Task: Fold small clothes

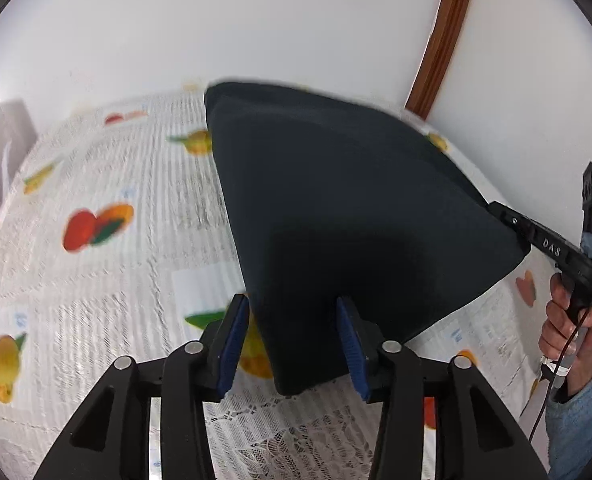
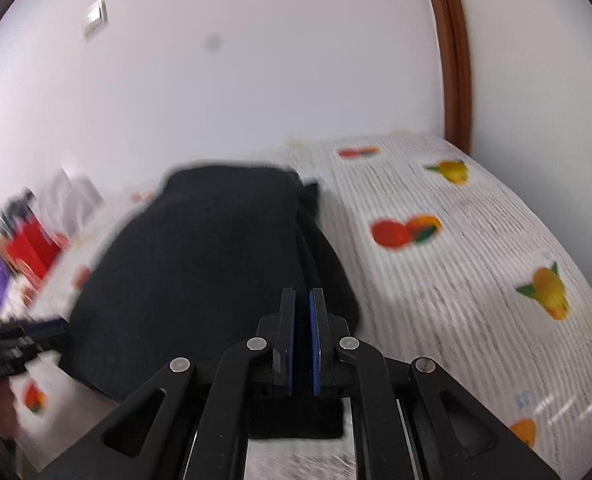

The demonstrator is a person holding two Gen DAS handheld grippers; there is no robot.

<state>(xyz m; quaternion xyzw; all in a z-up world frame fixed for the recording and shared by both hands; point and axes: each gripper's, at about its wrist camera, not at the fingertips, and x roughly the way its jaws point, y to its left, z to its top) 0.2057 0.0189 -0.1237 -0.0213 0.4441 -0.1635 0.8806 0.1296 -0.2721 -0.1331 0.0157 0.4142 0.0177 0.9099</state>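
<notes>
Dark garment (image 1: 348, 208), navy or black, lifted partly off the tabletop (image 1: 107, 184), which wears a white cloth printed with fruit. Far part of the cloth item lies toward the wall-side edge of the tabletop; near edge is raised and stretched between the two tools.

Left hand-held gripper (image 1: 293, 344): jaws stand apart, a near corner of the garment hanging between the blue pads (image 1: 233, 344). Left pad seems just to brush the fabric, right pad looks clear of it; no squeeze visible, so I read it as open around the corner, not gripping.

Right hand-held gripper (image 2: 300, 340): jaws nearly together, a thin dark layer pinched between them, fabric also showing below the fingers. In the left view the same tool reaches in from the right, held in a person's hand (image 1: 568, 320), its tip buried at the garment's other corner.

Handling, as a judgement: soft, limp knit, light, drapes in a smooth sag under its own weight. Not fragile, not slippery against the ribbed pads. Best taken at corners or along a hem, both layers together; a pinch mid-panel would bunch it. With only one corner held firm, the free side may slump
</notes>
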